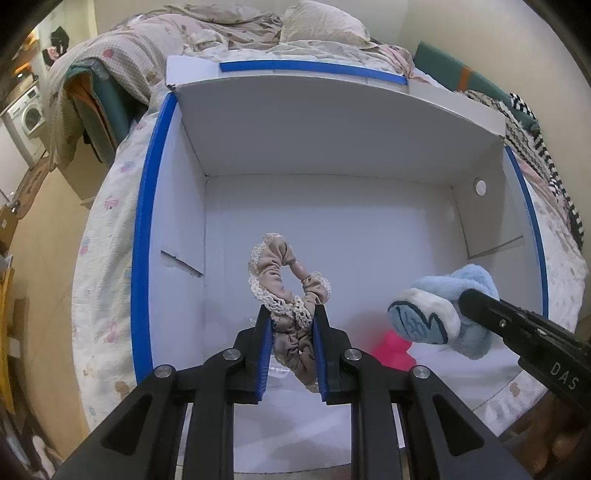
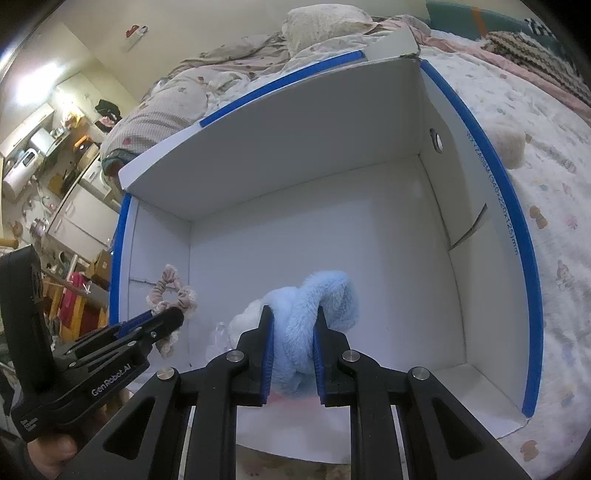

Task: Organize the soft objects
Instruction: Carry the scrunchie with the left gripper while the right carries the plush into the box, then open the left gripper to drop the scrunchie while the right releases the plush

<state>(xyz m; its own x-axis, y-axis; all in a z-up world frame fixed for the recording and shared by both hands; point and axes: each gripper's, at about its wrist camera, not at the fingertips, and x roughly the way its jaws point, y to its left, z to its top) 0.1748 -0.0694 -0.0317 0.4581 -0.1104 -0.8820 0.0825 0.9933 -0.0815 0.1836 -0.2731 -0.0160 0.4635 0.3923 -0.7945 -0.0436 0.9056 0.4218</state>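
- The left tool is clenched on a beige scrunchie with a cream lace edge; its two blue-lined fingers pinch the lower part of the loop while the rest stands up above the fingertips.
- The scrunchie hangs over the inside of an open white box with blue-taped rims, toward the box's left half.
- The right tool is clenched on a fluffy light-blue plush toy, the fur bulging out between and above the fingers.
- In the left wrist view the plush toy shows a white part and a blue patch with dark stitching, held over the box's right side, apart from the scrunchie.
- Something bright pink lies on the box floor below the plush toy; what it is cannot be told.
- The box sits on a bed covered with a pale printed sheet.
- A rumpled quilt and a pillow lie behind the box.
- A washing machine stands at far left.
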